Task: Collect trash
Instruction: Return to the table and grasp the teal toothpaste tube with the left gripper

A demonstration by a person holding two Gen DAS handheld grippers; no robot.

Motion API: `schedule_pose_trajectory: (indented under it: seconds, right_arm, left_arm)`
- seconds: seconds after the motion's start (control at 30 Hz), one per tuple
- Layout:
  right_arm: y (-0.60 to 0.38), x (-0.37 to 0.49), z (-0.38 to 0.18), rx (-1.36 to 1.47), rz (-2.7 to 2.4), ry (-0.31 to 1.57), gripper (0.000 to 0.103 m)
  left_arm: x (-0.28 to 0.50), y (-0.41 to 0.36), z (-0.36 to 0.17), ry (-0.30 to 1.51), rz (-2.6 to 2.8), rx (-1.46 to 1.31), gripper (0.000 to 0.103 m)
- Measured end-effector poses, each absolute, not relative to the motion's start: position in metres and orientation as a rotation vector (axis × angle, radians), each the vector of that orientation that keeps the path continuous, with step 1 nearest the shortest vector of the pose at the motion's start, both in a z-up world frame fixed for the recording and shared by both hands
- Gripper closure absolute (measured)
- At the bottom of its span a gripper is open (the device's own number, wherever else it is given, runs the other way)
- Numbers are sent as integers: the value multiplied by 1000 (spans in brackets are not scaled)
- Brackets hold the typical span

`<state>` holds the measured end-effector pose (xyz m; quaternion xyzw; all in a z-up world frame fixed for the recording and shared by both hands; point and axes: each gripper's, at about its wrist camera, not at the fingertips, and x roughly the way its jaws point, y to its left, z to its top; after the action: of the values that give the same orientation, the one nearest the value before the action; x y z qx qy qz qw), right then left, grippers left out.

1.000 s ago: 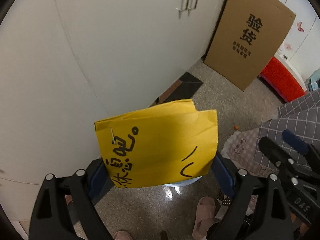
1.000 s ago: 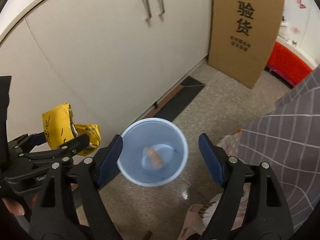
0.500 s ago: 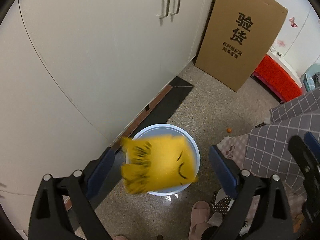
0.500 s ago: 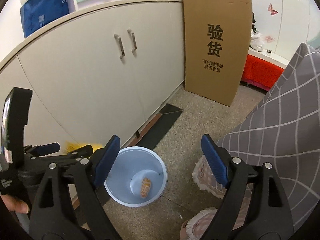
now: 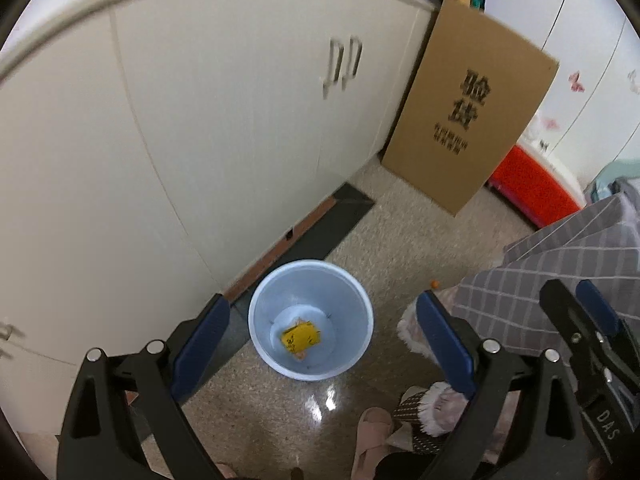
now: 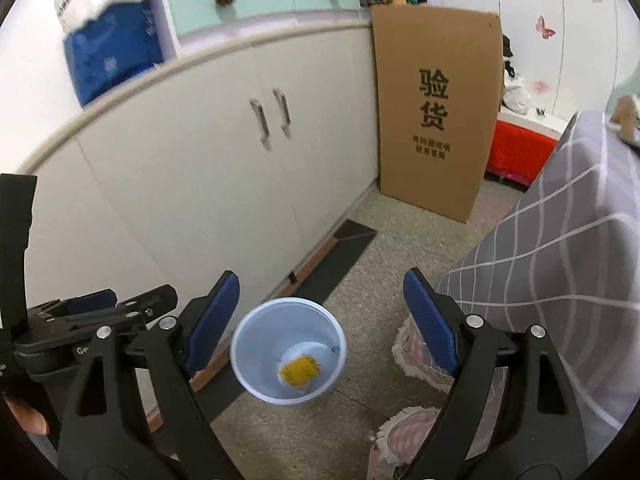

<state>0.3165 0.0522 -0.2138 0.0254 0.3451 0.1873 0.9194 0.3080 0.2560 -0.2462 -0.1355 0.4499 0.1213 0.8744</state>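
Speckled grey-brown stone floor, glossy enough to throw a glare spot near the pale blue bin (image 5: pixel 311 320). The bin stands just out from the foot of a run of cream cabinets (image 5: pixel 224 120); a dark strip of mat (image 5: pixel 320 232) runs along the cabinet base behind it. Farther back from the bin, a tall flat cardboard panel (image 5: pixel 468 120) with printed black characters leans at the cabinet's end, a red box (image 5: pixel 532 192) beyond it. To the bin's right, grey checked cloth (image 6: pixel 560 264), and fuzzy slippers (image 5: pixel 424 408) on the floor nearer the cameras.

Change: a second ago the yellow paper (image 5: pixel 301 337) was pinched in the left gripper (image 5: pixel 320 336); half a second ago it was a falling blur over the bin mouth. Now it lies at the bottom of the bin, partly over a small tan scrap already there. That piece counts as collected.

Left gripper: jaws spread wide, nothing between them, hanging above the bin. Right gripper (image 6: pixel 320 320): also wide apart and holding nothing, looking down on the bin from slightly farther off.

Materials: bin is smooth thin-walled plastic, round, tapering to a smaller base, translucent-looking. Paper is creased, matte, with black hand-drawn marks. Gripper pads (image 5: pixel 202 336) are blue and look rubbery, on black rigid frames. Cabinet fronts are smooth, with paired metal bar handles (image 6: pixel 272 116).

A tiny orange speck (image 5: pixel 434 282) sits on the floor right of the bin; possibly more trash, too small to tell.
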Motion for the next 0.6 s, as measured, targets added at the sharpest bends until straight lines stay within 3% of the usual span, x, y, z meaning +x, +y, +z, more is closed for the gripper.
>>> schedule_pose_trajectory:
  seconds: [0.3, 0.6]
  right_arm:
    - [12, 256, -137, 141, 478, 642, 19]
    - [-74, 201, -92, 142, 345, 535, 19]
  left_arm:
    - [237, 209, -151, 736, 245, -217, 11]
    - [199, 129, -101, 656, 106, -179, 10]
